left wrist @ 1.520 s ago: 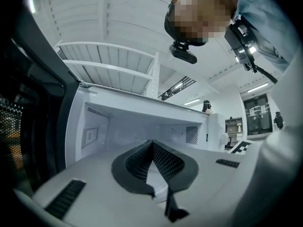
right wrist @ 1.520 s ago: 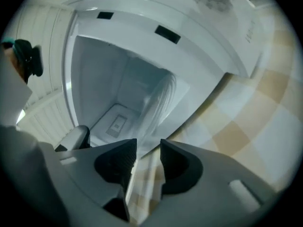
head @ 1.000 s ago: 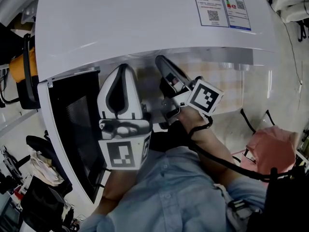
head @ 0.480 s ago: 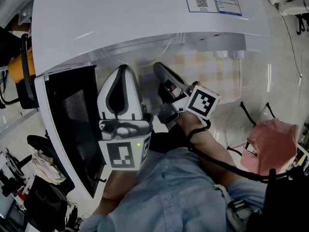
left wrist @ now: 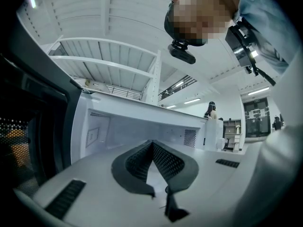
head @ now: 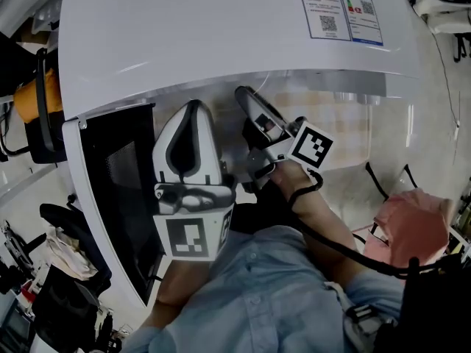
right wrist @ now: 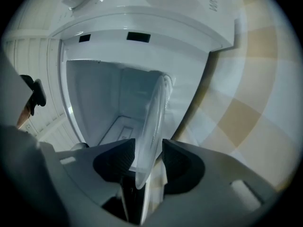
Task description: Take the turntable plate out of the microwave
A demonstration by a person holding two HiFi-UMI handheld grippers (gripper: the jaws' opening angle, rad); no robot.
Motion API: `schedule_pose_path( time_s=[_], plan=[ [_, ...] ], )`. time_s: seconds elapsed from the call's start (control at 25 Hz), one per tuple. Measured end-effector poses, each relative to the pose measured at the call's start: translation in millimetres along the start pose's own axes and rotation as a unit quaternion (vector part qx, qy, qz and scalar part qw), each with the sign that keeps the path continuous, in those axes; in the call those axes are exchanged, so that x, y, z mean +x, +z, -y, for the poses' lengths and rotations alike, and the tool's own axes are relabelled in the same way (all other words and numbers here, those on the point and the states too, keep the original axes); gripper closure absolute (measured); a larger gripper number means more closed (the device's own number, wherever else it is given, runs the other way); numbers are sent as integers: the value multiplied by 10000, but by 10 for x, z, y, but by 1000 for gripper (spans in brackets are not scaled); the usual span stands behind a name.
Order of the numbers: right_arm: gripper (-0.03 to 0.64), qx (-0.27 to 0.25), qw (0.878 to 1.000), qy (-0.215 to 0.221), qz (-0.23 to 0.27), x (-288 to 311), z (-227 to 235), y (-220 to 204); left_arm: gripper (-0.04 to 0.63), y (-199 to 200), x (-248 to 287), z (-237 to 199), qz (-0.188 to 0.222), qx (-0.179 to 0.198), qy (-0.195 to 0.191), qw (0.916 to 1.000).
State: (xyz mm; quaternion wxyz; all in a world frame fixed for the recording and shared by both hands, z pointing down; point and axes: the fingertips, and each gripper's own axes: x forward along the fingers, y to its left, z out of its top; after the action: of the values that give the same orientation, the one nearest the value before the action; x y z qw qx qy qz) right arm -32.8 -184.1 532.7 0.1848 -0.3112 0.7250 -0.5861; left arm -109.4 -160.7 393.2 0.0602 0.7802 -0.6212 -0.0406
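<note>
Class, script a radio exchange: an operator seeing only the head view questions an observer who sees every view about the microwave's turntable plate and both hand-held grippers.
Operator: Is the turntable plate between the jaws of the right hand-held gripper?
Observer: Yes. The right gripper view shows the glass plate edge-on between them; they have just been opening, and the pads look clear of it.
Operator: And the left hand-held gripper?
Observer: The left gripper view shows its jaws together, nothing between them, pointing at the open microwave.
</note>
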Motion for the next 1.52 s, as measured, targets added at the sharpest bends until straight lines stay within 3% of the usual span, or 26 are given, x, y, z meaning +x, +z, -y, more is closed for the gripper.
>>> schedule_pose_path(
  time_s=[0.12, 0.32, 0.44, 1.28, 1.44, 1.52],
  plan=[
    [443, -25, 10000, 31, 14, 78, -5, 44, 588, 18, 40, -56, 27, -38, 16, 10000],
    [563, -13, 10000, -27, 32, 104, 30, 55, 588, 30, 68, -122, -6, -48, 69, 10000],
    [566, 28, 10000, 54, 69, 100, 12, 40, 588, 46, 64, -128, -1, -42, 57, 10000],
    [566, 204, 9997, -34, 119, -304, 27, -237, 588, 43, -194, 91, -119, -24, -88, 9999],
    [485, 304, 9995, 78, 78, -221, 25, -204, 588, 38, -155, 59, -125, -21, -47, 9999],
    [483, 367, 9992, 117, 58, -173, 23, -185, 588, 36, -123, 39, -121, -20, -28, 9999]
  ],
)
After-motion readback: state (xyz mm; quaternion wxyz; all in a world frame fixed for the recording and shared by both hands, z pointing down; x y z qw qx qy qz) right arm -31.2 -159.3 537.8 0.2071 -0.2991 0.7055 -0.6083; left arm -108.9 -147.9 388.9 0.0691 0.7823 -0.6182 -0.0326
